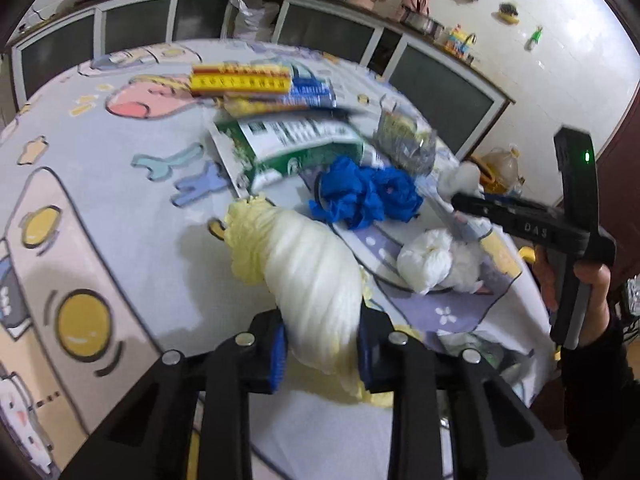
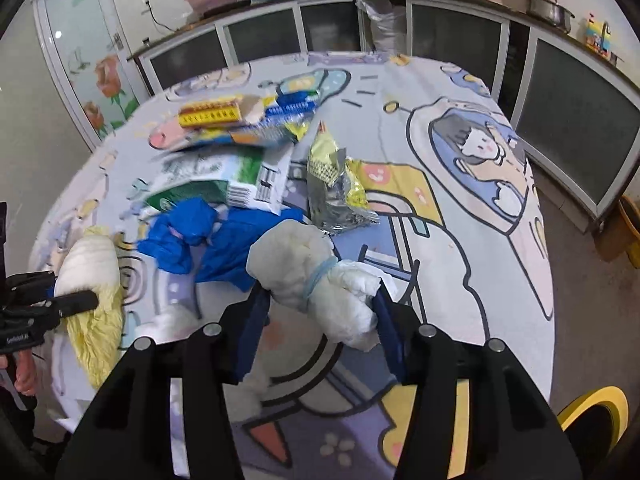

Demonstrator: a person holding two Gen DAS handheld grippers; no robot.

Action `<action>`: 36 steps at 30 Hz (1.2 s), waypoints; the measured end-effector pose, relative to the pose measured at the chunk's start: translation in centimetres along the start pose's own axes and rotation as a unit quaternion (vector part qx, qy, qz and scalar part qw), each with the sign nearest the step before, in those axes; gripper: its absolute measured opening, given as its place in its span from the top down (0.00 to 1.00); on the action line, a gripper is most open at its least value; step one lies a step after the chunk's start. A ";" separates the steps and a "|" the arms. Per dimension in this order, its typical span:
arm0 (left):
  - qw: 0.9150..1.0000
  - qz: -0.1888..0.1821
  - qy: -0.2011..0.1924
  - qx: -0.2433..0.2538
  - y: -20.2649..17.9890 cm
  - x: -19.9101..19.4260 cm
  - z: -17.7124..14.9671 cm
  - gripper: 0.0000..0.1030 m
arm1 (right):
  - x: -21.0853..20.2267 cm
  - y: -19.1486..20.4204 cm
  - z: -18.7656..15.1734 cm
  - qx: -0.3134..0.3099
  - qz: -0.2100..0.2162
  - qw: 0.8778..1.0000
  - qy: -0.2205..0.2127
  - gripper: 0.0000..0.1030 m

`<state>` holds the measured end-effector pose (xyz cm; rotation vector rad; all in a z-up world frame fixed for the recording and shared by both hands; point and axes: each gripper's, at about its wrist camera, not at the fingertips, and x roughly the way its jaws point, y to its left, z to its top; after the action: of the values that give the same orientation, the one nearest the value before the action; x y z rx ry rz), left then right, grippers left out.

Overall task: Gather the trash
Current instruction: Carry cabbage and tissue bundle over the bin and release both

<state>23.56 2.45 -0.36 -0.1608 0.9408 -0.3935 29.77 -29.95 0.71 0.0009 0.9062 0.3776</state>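
A round desk under a cartoon-print cloth stood before a run of dark-glass cabinets. Its right half lay bare out to the rim. Trash crowded the left: cartons, a foil wrapper and a blue bag. The left tongs were clamped on a cabbage. The right tongs were closed around a white bundle.
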 end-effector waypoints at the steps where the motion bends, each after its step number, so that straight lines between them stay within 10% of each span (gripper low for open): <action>1: 1.000 0.001 -0.006 0.001 0.0 -0.6 0.1 0.75 | -0.5 0.0 0.0 0.002 0.006 1.000 -0.003 0.52; 17: 0.997 0.006 -0.069 0.043 -2.9 -6.8 1.2 0.75 | -9.2 -0.7 -3.2 0.041 0.008 0.998 -0.052 0.52; 36: 0.971 -0.114 -0.082 0.192 -21.7 -4.2 4.5 0.75 | -20.3 -12.5 -14.0 0.190 -0.103 0.970 -0.109 0.52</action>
<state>19.41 -15.95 12.05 0.0544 0.6702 -0.7553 11.69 -50.30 5.63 0.2945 0.7401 0.0046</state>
